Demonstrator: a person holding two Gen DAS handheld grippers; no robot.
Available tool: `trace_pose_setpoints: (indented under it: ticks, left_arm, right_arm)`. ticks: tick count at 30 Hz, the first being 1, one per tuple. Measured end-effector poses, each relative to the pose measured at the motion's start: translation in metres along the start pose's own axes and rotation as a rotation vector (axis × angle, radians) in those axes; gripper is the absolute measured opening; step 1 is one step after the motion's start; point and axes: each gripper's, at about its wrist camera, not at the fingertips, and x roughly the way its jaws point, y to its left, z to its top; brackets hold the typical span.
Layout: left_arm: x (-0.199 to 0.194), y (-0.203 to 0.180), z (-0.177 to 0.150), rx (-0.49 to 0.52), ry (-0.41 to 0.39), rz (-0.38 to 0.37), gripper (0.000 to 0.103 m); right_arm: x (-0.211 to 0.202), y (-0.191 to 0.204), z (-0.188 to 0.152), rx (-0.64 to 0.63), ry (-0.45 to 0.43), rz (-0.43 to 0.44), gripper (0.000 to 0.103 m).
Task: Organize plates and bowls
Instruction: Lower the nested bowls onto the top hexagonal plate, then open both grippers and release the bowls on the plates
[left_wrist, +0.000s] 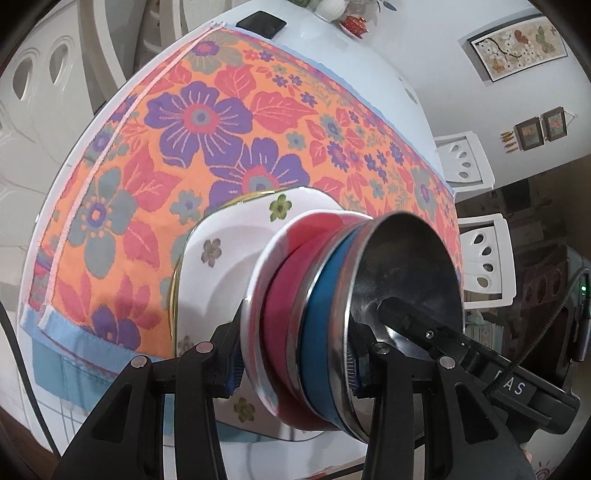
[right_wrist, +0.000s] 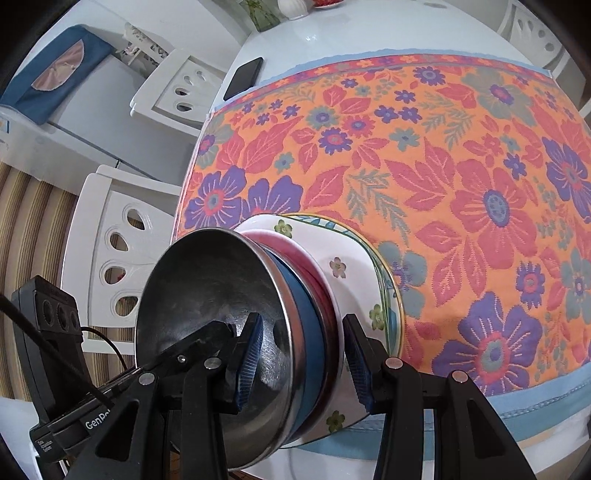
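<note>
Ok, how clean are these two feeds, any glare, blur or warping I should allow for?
Left wrist view: sharp, strong fisheye bending the table edge; reflections inside the steel bowl. Right wrist view: equally sharp, the floral cloth bulges; glare on the white tabletop; steel bowl mirrors the gripper fingers.

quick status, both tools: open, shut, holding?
Left tool: shut on the stack of bowls.
Right tool: shut on the same stack, from the opposite side.

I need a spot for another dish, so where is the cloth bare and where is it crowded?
The flowered cloth lies bare beyond the plates, up to the phone at its far edge. The near edge is crowded: the bowl stack sits on the plates, with both grippers around it.
</note>
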Motion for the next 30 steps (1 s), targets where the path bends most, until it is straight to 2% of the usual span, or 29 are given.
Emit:
trace_pose_setpoints:
  ticks: [6,19,23,24,27,29,30]
  left_arm:
    - [-0.012,0.003,0.005,0.000,-0.022,-0.037,0.044]
    - [-0.054,-0.013,0.005,0.093,-0.118,-0.003,0.044]
    - [-0.076,-0.028,0.002,0.158,-0.172,0.023,0.044]
    - [-0.082,-0.035,0.000,0.185,-0.190,0.036,0.047]
    - [-0.099,-0.053,-0.010,0.255,-0.246,0.080,0.049]
    - [-0.109,-0.060,-0.021,0.277,-0.295,0.130,0.057]
    - [-0.112,-0.060,-0.026,0.265,-0.328,0.163,0.065]
  right_arm:
    - [-0.003,-0.011,0.003,0.051,0.013,0.045,0.043]
    - [-0.053,0.001,-0.006,0.009,-0.103,0.018,0.046]
    - [-0.078,0.013,-0.017,-0.021,-0.170,-0.024,0.053]
    - [-0.083,0.017,-0.021,-0.036,-0.190,-0.037,0.054]
    - [-0.102,0.038,-0.036,-0.109,-0.254,-0.103,0.057]
    - [-0.110,0.050,-0.047,-0.152,-0.285,-0.158,0.058]
    - [-0.112,0.056,-0.052,-0.169,-0.295,-0.188,0.060]
